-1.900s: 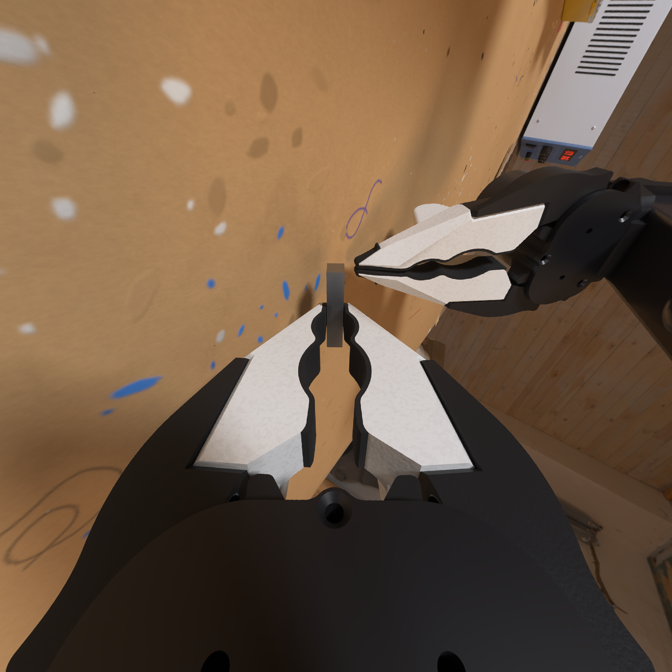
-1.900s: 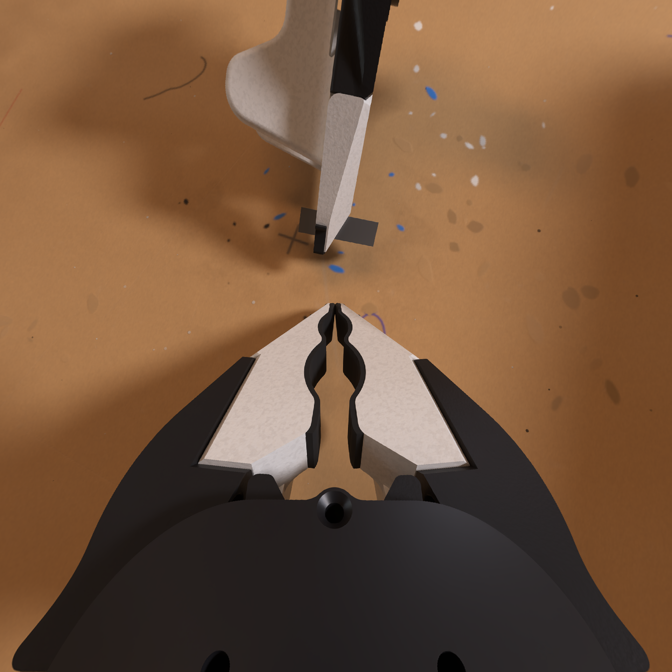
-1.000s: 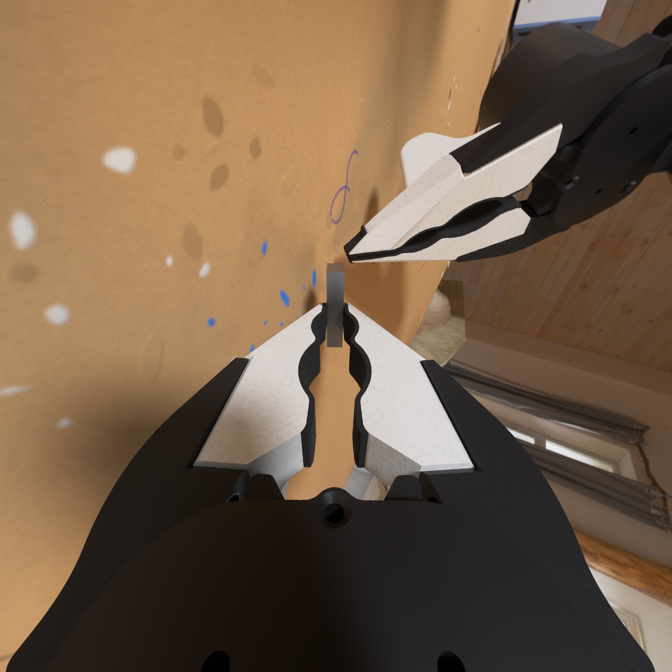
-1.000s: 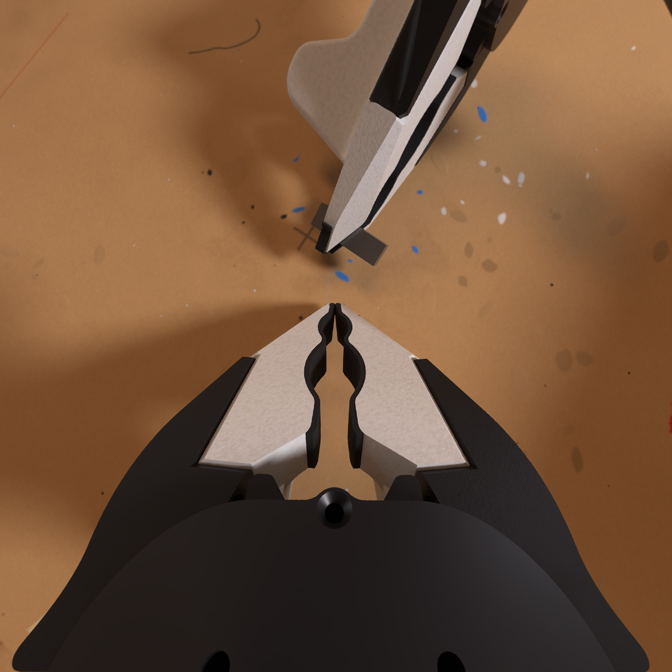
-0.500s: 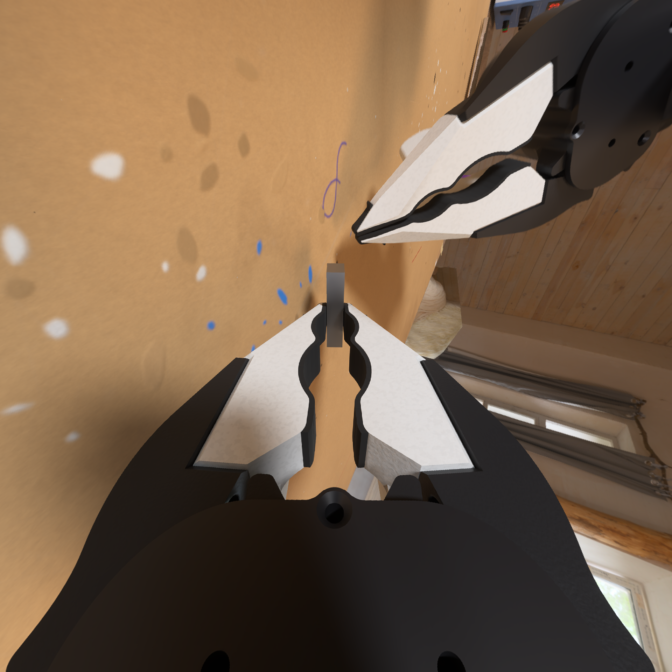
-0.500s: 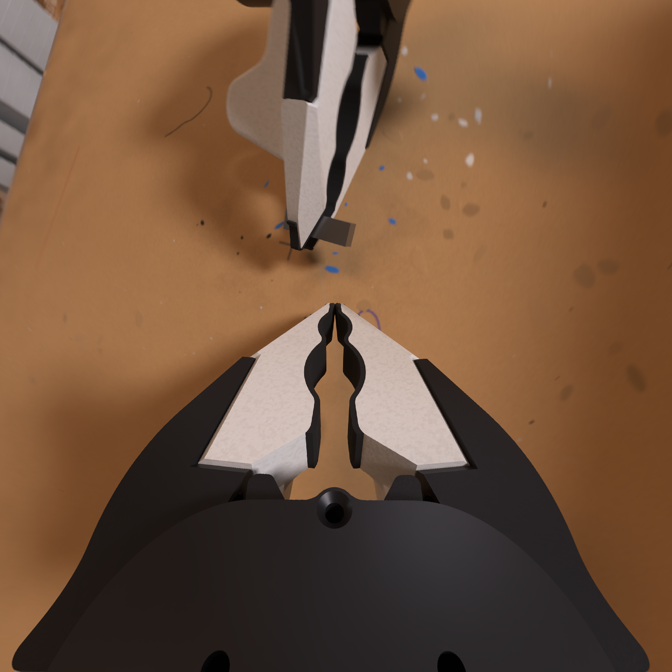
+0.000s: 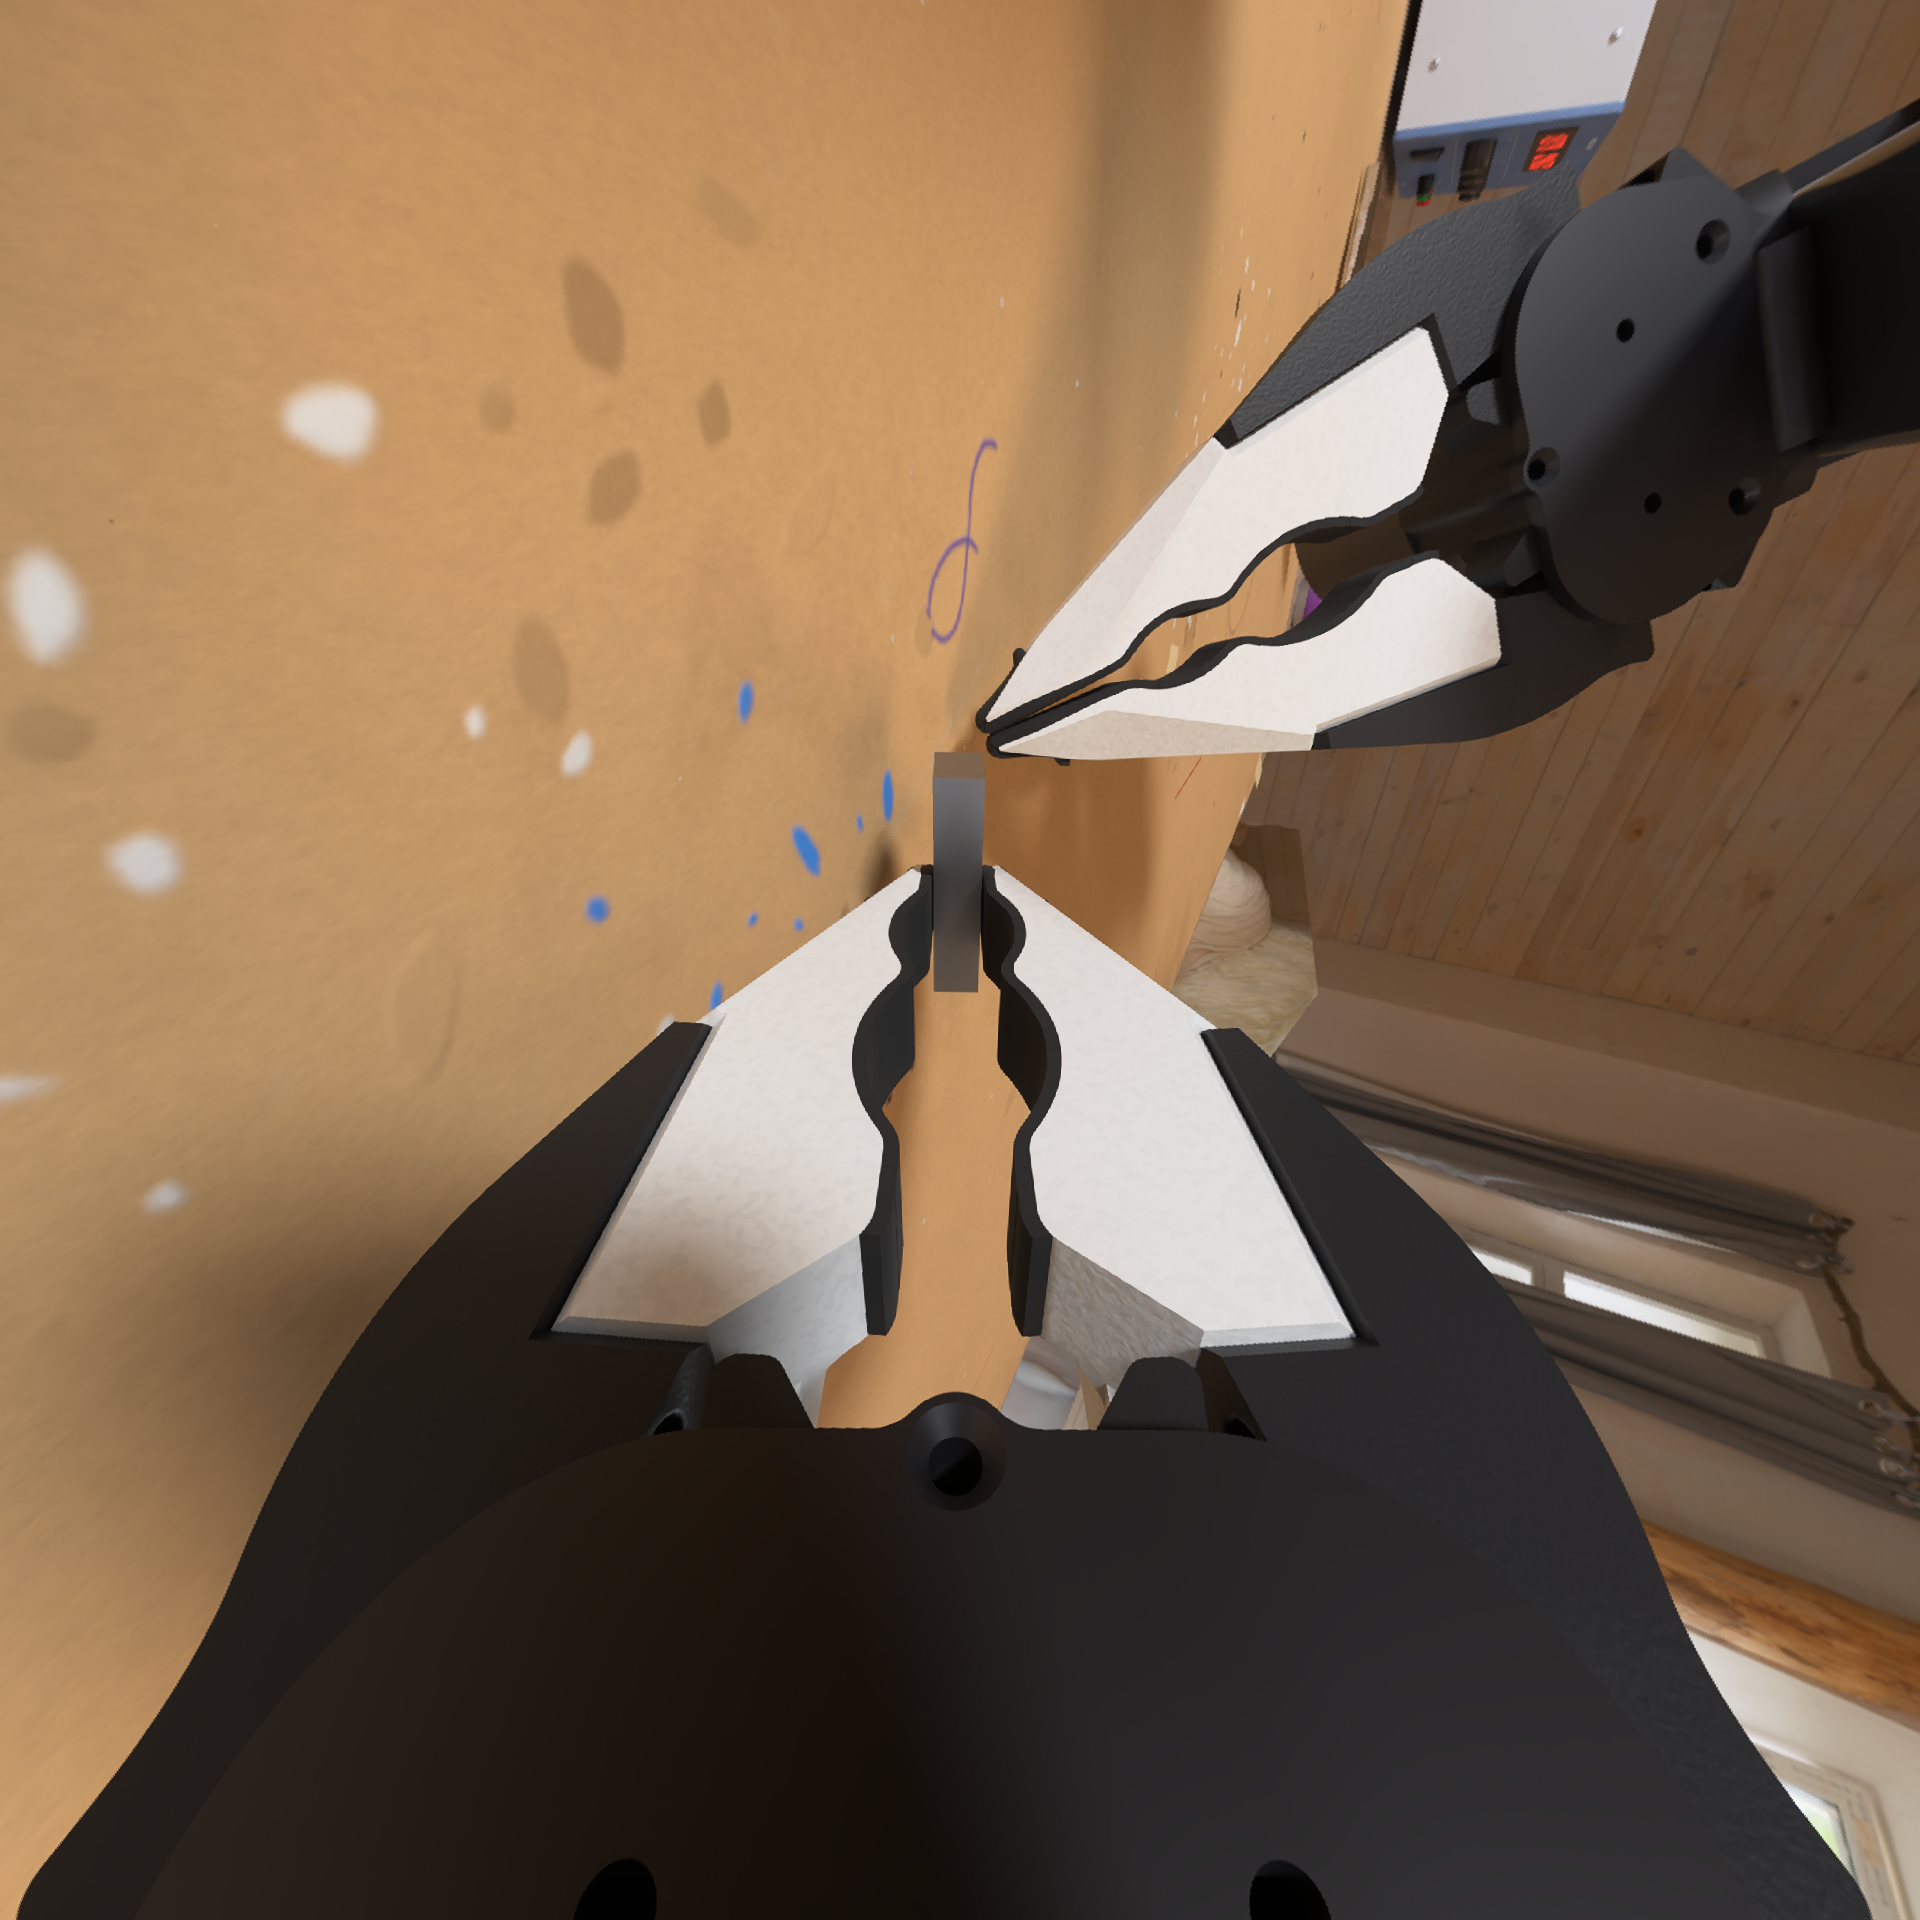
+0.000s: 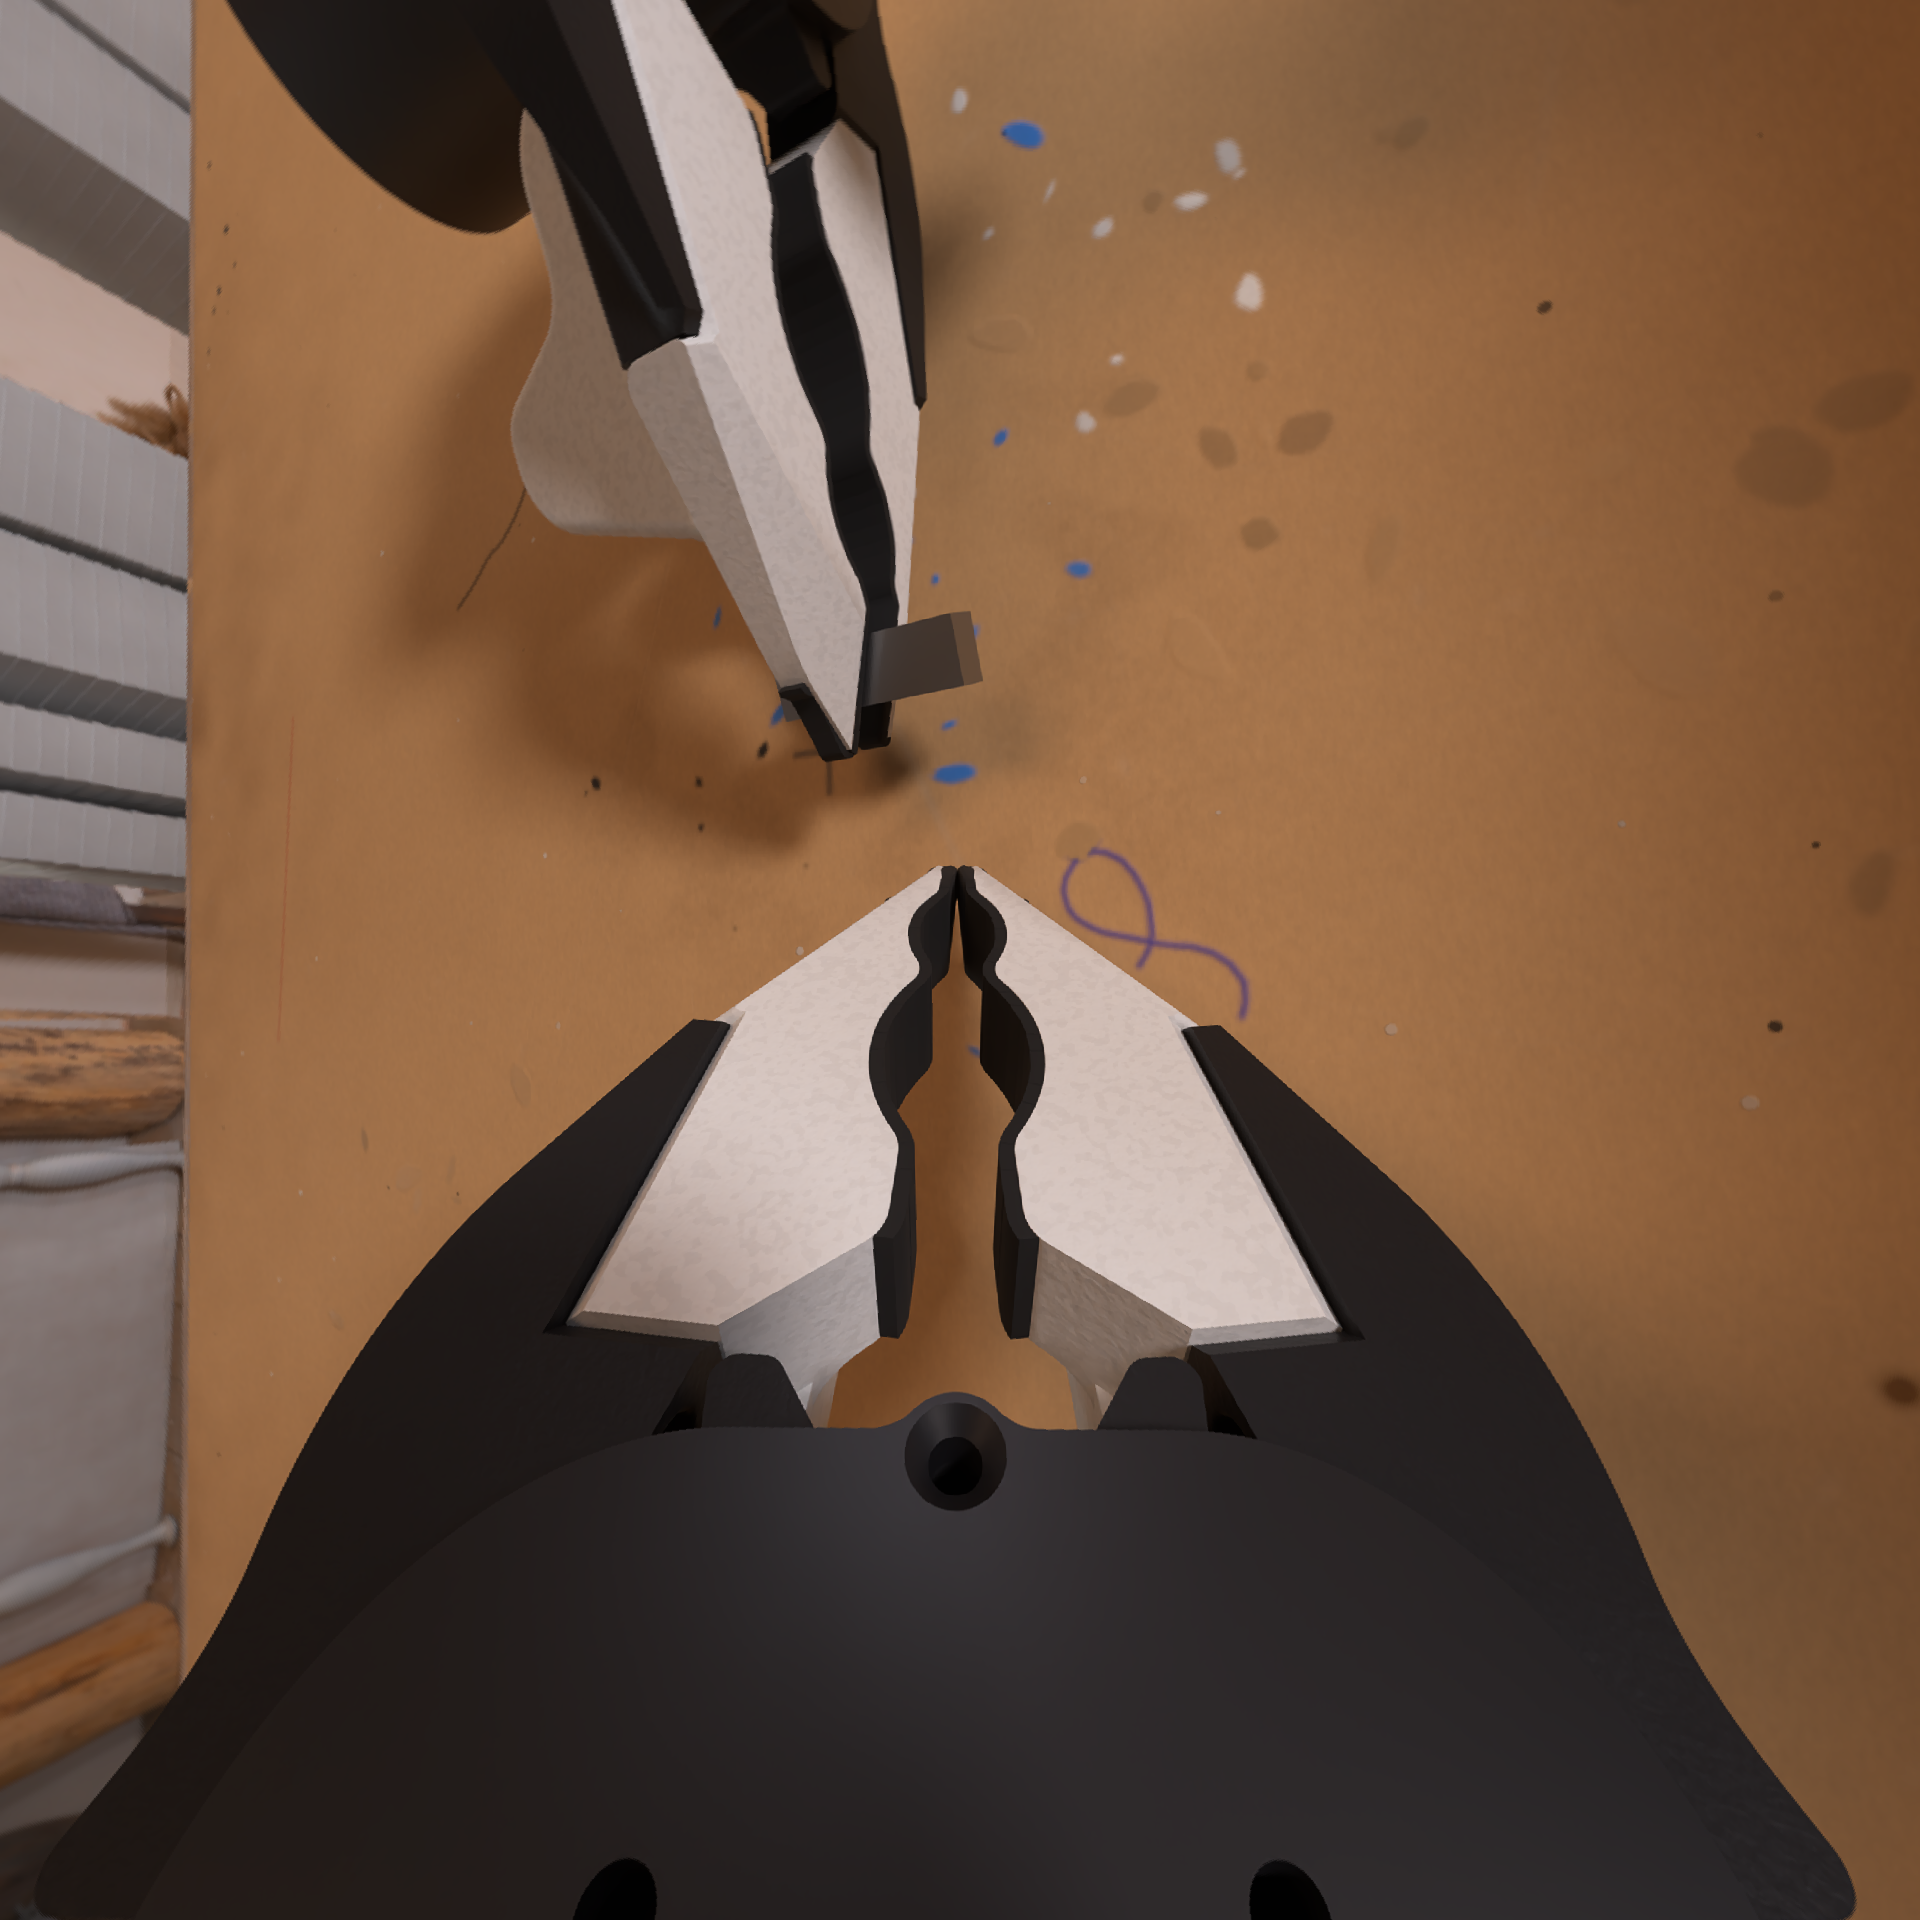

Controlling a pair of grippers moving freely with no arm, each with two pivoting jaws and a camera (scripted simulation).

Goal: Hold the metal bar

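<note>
The metal bar point(image 7: 957, 847) is a short dark grey strip. My left gripper point(image 7: 956, 883) is shut on it near its tips, and the bar sticks out past them, above the brown tabletop point(image 7: 364, 260). In the right wrist view the left gripper point(image 8: 847, 727) comes down from the top with the bar point(image 8: 925, 655) jutting to its right. My right gripper point(image 8: 954, 873) is shut and empty, its tips a short way in front of the bar. In the left wrist view the right gripper point(image 7: 992, 727) points in from the upper right, its tips just beside the bar's far end.
The tabletop point(image 8: 1455, 727) carries blue and white paint flecks and a purple scribble point(image 8: 1143, 935). A white box with a red display point(image 7: 1507, 135) stands at the table's far edge. The table edge point(image 8: 190, 727) runs down the left of the right wrist view.
The right gripper has swung round and come closer to the bar's free end, staying shut. The left gripper has kept its hold on the bar and turned with it.
</note>
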